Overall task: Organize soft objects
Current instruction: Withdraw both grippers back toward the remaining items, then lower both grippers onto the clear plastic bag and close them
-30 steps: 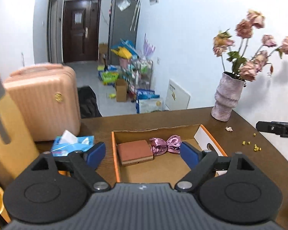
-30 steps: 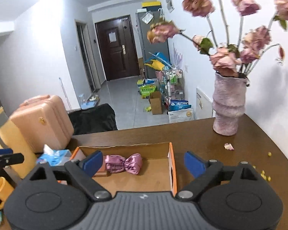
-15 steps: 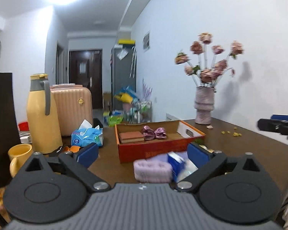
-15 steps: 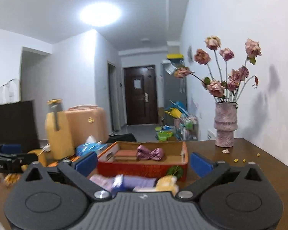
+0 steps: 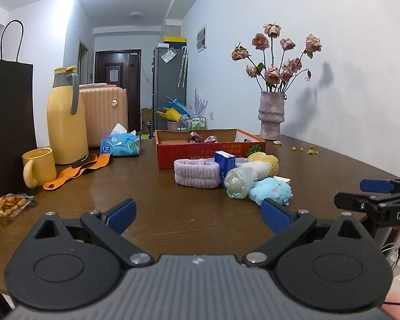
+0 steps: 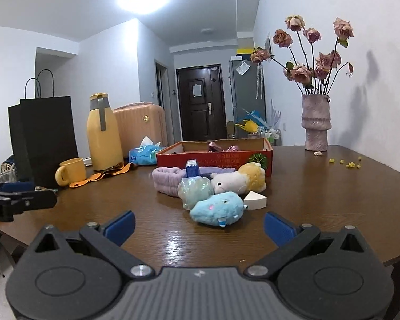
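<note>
Left wrist view: the left gripper (image 5: 198,214) is spread wide and empty above the table (image 5: 146,200). At 1 o'clock a blue plush (image 5: 270,190) lies in a soft heap before the orange box (image 5: 210,153), which holds a pink bow (image 5: 201,138).

Right wrist view: the right gripper (image 6: 200,228) is spread, empty; the blue plush (image 6: 217,208) lies just ahead at 12 o'clock, the orange box (image 6: 213,157) behind it.

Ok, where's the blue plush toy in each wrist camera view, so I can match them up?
Left wrist: the blue plush toy lies right of centre, at the near right end of the pile, just above the right fingertip.
Right wrist: the blue plush toy lies just right of centre, nearest item of the pile, between the open fingers.
Shared landmark: the orange cardboard box stands behind the pile in both.
</note>
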Demonstrator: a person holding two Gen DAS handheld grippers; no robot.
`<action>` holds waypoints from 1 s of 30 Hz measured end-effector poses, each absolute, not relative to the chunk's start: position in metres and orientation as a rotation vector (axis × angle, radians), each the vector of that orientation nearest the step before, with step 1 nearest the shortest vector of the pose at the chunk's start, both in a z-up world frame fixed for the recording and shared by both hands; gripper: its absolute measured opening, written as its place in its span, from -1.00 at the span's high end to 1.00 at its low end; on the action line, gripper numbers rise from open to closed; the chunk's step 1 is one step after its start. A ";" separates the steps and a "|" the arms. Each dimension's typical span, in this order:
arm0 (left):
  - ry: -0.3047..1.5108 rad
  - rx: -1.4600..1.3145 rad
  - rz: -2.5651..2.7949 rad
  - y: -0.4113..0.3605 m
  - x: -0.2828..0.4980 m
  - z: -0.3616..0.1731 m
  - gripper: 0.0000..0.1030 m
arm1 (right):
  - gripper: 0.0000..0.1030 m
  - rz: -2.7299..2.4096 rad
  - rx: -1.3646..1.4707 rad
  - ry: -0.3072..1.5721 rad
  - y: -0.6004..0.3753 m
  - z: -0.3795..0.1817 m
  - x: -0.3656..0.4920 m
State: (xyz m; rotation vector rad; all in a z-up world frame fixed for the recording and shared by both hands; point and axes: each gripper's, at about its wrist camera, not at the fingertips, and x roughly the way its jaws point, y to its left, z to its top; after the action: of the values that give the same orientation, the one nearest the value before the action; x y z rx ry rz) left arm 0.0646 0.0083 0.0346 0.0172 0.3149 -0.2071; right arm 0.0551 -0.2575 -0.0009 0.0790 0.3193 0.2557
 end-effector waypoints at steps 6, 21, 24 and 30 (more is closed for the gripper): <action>0.363 0.003 -0.219 0.000 0.087 0.025 -0.97 | -0.97 0.311 0.087 0.365 -0.257 -0.006 0.074; 0.541 -0.166 -0.339 -0.026 0.221 0.014 -0.36 | -0.35 0.385 0.169 0.513 -0.258 -0.013 0.184; 0.571 -0.218 -0.364 -0.030 0.253 0.014 -0.30 | -0.26 0.382 0.198 0.516 -0.260 -0.010 0.221; 0.655 -0.331 -0.441 -0.036 0.304 0.005 -0.08 | 0.00 0.400 0.256 0.540 -0.262 -0.015 0.282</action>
State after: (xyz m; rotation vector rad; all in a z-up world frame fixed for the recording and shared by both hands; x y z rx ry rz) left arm 0.3041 -0.0363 0.0049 -0.3310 0.6546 -0.4407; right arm 0.2825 -0.2616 -0.0147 0.2562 0.5401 0.3995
